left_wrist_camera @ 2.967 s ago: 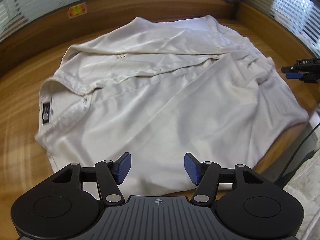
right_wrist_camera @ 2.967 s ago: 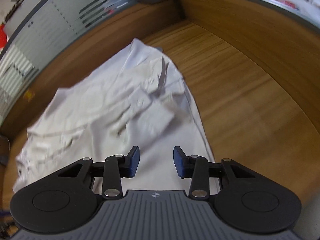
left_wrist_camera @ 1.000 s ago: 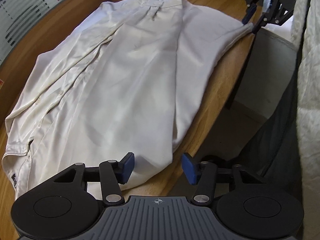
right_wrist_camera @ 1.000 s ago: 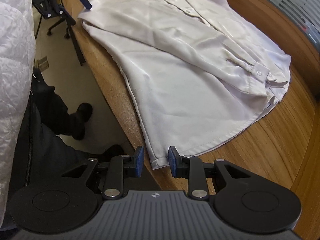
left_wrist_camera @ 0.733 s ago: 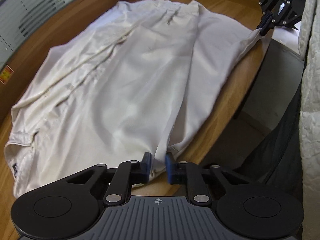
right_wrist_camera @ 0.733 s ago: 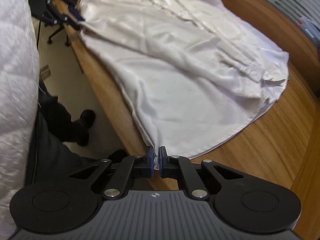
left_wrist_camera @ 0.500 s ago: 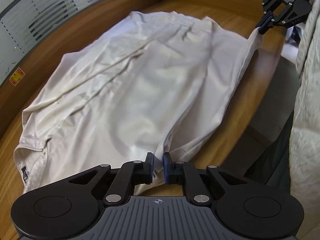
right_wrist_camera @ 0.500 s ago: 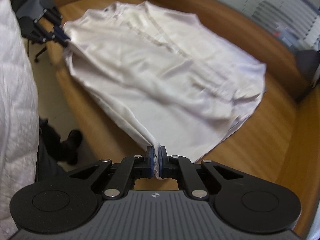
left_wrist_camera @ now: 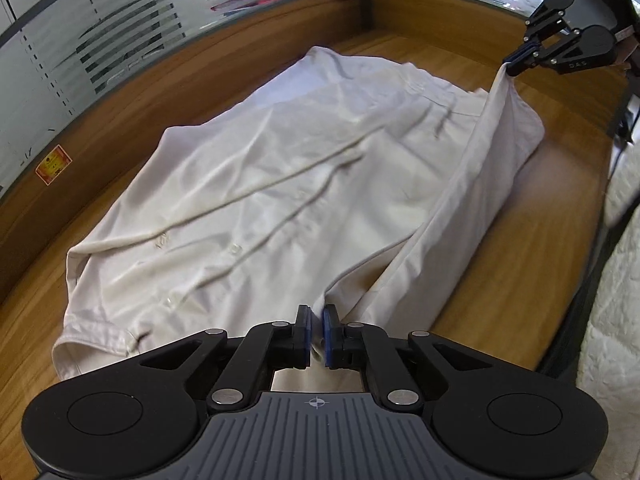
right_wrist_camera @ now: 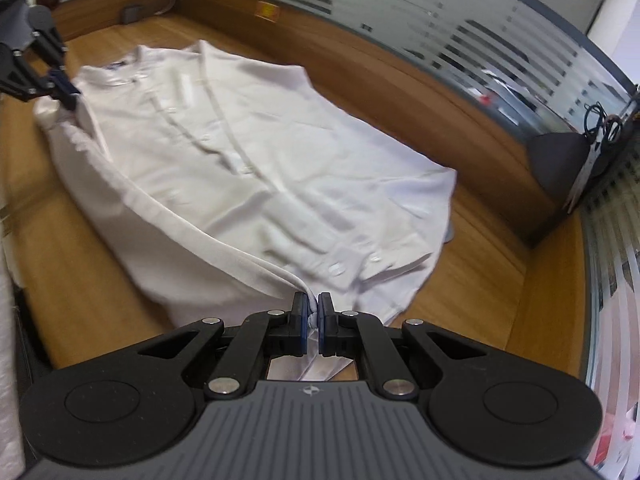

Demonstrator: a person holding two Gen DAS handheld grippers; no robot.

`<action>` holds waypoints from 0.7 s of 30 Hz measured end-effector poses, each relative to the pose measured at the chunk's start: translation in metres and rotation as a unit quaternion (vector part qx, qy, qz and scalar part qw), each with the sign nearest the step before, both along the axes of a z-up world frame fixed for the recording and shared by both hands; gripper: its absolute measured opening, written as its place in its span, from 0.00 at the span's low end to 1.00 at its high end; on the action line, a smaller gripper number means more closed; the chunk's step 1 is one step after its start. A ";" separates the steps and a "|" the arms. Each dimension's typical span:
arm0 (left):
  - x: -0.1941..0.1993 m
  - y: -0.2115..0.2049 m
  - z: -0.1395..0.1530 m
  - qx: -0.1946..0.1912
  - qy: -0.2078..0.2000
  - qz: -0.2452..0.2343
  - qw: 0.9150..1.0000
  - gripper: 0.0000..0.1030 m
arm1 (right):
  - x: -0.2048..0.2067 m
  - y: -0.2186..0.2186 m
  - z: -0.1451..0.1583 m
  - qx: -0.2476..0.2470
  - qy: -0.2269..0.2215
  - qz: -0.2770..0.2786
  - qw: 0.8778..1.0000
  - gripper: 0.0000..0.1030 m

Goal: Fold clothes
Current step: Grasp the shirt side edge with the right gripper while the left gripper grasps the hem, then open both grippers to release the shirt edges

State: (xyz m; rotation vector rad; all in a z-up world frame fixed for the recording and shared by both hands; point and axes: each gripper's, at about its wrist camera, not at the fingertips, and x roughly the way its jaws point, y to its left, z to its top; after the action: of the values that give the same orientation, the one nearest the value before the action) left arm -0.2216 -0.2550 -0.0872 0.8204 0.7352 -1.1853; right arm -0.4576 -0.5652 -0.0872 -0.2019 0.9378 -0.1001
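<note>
A white button-up shirt (left_wrist_camera: pixel 280 184) lies spread on the wooden table (left_wrist_camera: pixel 520 264), button placket up. My left gripper (left_wrist_camera: pixel 316 334) is shut on the shirt's near side edge and lifts it. My right gripper (right_wrist_camera: pixel 313 320) is shut on the same edge near the hem; it also shows in the left wrist view (left_wrist_camera: pixel 516 60) at the upper right. The edge is raised and stretched taut between the two grippers. The shirt (right_wrist_camera: pixel 260 168) fills the right wrist view, where the left gripper (right_wrist_camera: pixel 68 94) shows at the upper left.
A wooden wall panel (left_wrist_camera: pixel 100 128) with frosted striped glass above it runs behind the table. A red sticker (left_wrist_camera: pixel 54 164) is on the panel. A dark grey object (right_wrist_camera: pixel 560 160) sits in the corner. White quilted fabric (left_wrist_camera: pixel 616 320) is at the right, off the table edge.
Both grippers closed on the shirt's near edge, then lifted it and carried it up and inward over the table. The edge now hangs taut between them.
</note>
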 end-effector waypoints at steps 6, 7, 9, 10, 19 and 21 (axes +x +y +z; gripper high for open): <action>0.052 -0.029 -0.008 0.004 0.035 0.024 0.999 0.07 | 0.049 -0.032 -0.023 0.002 0.040 -0.021 0.999 0.05; 0.061 -0.034 -0.011 0.005 0.041 0.029 0.999 0.07 | 0.057 -0.036 -0.028 0.003 0.047 -0.024 0.999 0.05; 0.077 -0.044 -0.017 0.007 0.054 0.040 0.998 0.07 | 0.070 -0.043 -0.040 0.006 0.064 -0.029 0.998 0.05; 0.085 -0.048 -0.020 0.008 0.061 0.048 0.997 0.08 | 0.076 -0.046 -0.046 0.006 0.072 -0.031 0.997 0.05; 0.118 -0.032 -0.011 -0.021 0.101 0.118 0.988 0.48 | 0.095 -0.053 -0.062 0.008 0.104 -0.056 0.993 0.27; 0.120 -0.015 -0.007 -0.026 0.107 0.130 0.985 0.48 | 0.093 -0.049 -0.053 0.010 0.095 -0.063 0.993 0.29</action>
State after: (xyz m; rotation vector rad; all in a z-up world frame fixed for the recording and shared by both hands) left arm -0.1018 -0.2704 -0.0939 0.5378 0.9529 -1.0607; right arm -0.3644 -0.6146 -0.1400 -0.1341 1.1415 -0.1902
